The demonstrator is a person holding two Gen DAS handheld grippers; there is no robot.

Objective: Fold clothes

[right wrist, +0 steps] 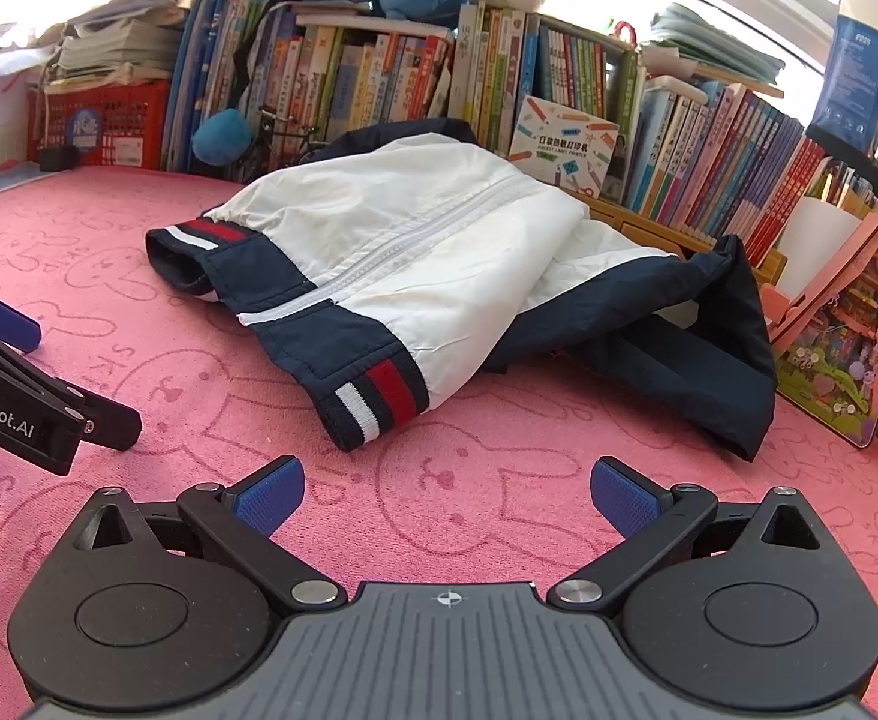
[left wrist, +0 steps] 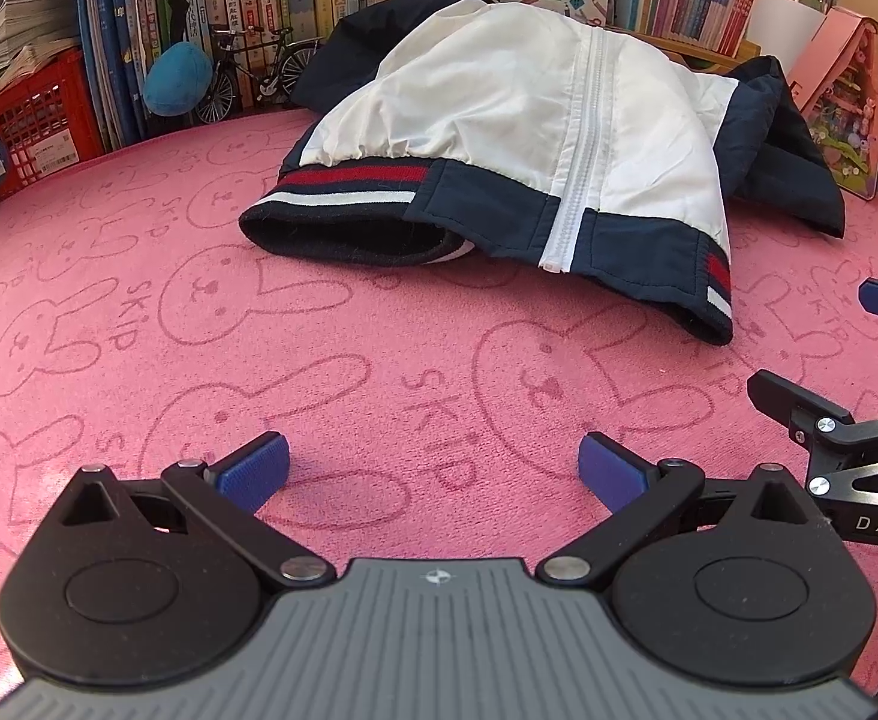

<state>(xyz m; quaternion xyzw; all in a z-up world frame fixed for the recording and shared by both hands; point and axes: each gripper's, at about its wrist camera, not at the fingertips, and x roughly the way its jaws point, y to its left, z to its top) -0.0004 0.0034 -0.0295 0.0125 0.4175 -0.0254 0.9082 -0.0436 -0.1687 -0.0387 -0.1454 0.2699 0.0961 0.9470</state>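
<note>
A white and navy zip jacket (left wrist: 499, 114) (right wrist: 415, 252) with red and white striped hem bands lies crumpled on a pink rabbit-print cloth (left wrist: 379, 360) (right wrist: 499, 492). One navy sleeve (right wrist: 721, 348) trails to the right. My left gripper (left wrist: 433, 465) hovers open over the cloth, short of the hem, nothing between its blue pads. My right gripper (right wrist: 446, 489) also stands open and empty, just short of the hem's striped corner (right wrist: 379, 396). Each gripper shows at the edge of the other's view: the right one (left wrist: 823, 360), the left one (right wrist: 67, 378).
Rows of books (right wrist: 559, 72) line the back. A red crate (left wrist: 25, 126) sits at the back left, a blue plush (left wrist: 178, 84) and a model bicycle (left wrist: 253, 66) behind the jacket, a pink toy house (right wrist: 847, 324) at the right.
</note>
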